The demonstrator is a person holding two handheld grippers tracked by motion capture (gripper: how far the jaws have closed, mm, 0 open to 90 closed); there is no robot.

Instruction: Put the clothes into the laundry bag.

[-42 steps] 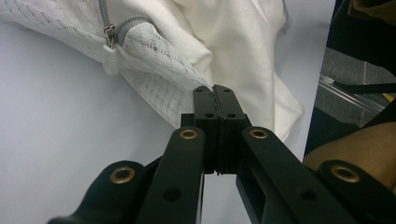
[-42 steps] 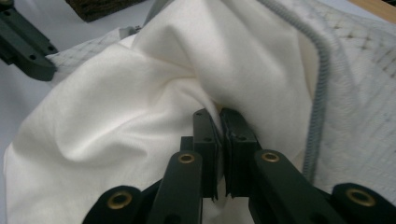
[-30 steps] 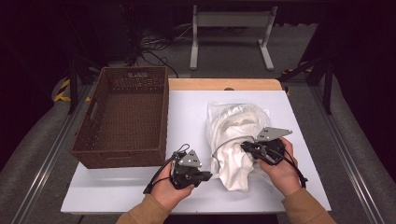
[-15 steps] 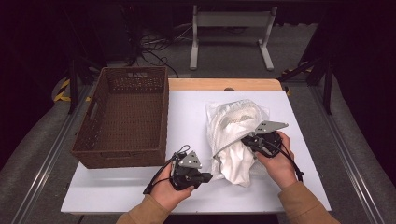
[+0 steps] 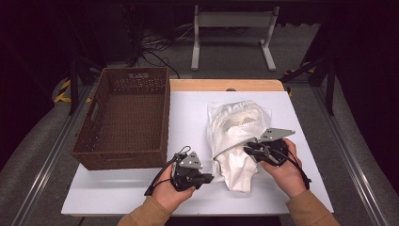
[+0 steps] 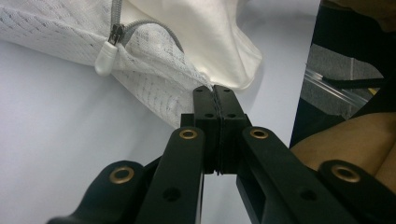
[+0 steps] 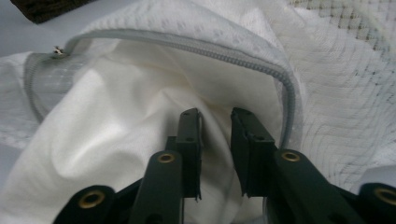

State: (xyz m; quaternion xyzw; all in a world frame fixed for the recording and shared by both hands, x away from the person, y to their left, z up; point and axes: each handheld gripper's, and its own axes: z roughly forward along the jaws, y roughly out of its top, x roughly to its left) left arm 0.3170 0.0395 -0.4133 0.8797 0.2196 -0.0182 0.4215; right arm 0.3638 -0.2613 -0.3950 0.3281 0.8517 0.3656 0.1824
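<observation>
Mesh laundry bag (image 5: 237,127) lies mid-surface, white cloth (image 7: 116,140) spilling out. Left tool (image 6: 215,100) clamped on bag corner; right tool (image 7: 215,119) just opened, jaws apart over cloth. Soft, light, floppy: pinch a fold.

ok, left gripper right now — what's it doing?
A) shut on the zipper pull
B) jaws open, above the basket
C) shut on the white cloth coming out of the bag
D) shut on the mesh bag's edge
D: in the left gripper view the left gripper has its jaws pressed together on the hem of the mesh bag; the zipper pull lies apart from it, and the white cloth lies beyond the tips.
</observation>
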